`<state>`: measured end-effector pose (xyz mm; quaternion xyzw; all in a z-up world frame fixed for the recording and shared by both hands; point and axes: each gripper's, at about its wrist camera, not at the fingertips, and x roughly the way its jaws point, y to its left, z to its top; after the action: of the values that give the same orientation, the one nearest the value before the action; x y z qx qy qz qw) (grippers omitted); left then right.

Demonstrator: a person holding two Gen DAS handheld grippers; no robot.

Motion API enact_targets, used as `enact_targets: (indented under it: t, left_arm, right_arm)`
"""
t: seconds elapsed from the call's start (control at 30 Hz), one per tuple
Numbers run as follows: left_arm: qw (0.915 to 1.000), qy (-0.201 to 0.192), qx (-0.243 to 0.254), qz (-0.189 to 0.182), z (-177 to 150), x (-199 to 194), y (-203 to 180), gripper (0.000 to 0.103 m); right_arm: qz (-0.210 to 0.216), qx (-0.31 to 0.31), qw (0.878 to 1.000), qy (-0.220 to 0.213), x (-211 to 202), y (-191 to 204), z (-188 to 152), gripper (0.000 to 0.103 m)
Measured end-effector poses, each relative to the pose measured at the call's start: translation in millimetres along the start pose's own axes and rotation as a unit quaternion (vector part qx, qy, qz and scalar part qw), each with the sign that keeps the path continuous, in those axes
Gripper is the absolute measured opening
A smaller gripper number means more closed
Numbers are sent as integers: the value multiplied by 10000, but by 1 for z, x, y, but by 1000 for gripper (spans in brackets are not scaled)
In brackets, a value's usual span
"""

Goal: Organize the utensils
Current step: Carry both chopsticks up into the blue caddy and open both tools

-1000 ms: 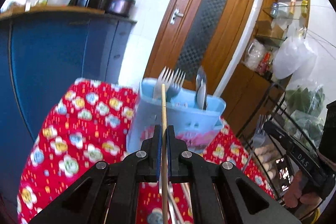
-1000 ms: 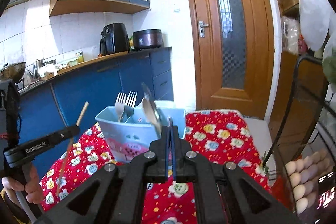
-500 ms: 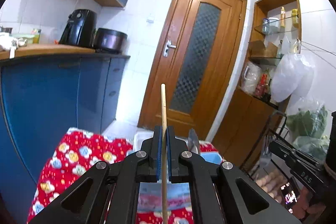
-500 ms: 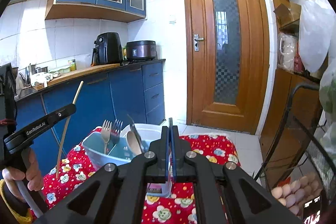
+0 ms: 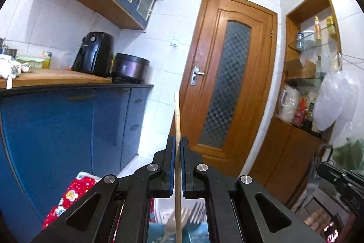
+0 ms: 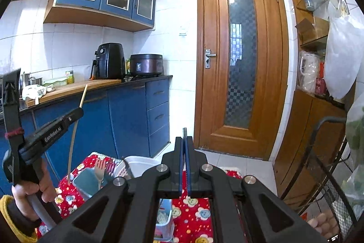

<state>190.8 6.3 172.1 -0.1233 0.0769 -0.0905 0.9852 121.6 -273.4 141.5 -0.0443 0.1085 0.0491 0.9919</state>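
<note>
Pinched tight, my left gripper [image 5: 177,171] has a wooden chopstick [image 5: 177,120] clamped between its blue pads, the stick running straight up out of the jaws and down below them. Through the left wrist camera I see its lower end over the blue utensil holder [image 5: 200,234], where a fork [image 5: 193,213] stands tines up. The red flowered cloth [image 5: 68,195] shows at lower left.

From the right wrist camera, my right gripper [image 6: 184,169] is closed too, on a thin dark blade-like utensil [image 6: 184,133] that pokes just above the pads; I cannot tell what it is. The same view shows the left gripper at the left edge, holding the chopstick slanted above the holder [image 6: 87,181], its lower end near the holder's rim. A white basket [image 6: 141,165] sits just beside the holder.

I judge the chopstick light, stiff and smooth, liable to pivot in the pads. A mid-length hold suits it. The flat metal piece looks slippery, best gripped across its faces.
</note>
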Motion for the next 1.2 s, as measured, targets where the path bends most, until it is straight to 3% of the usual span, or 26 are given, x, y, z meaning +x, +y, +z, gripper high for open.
enact_targets:
  t: [0.27, 0.53, 1.2]
  left_arm:
    - [9992, -41, 188, 340, -18, 30, 2, 4]
    - [9986, -32, 221, 477, -36, 34, 7, 4]
    - [9977, 244, 393, 496, -68, 25, 10, 4]
  right_arm:
    - [-161, -157, 9997, -74, 26, 2, 7, 3]
    - [-118, -124, 9998, 92, 54, 4, -5, 3]
    - [347, 82, 9972, 654, 68, 12, -45, 4]
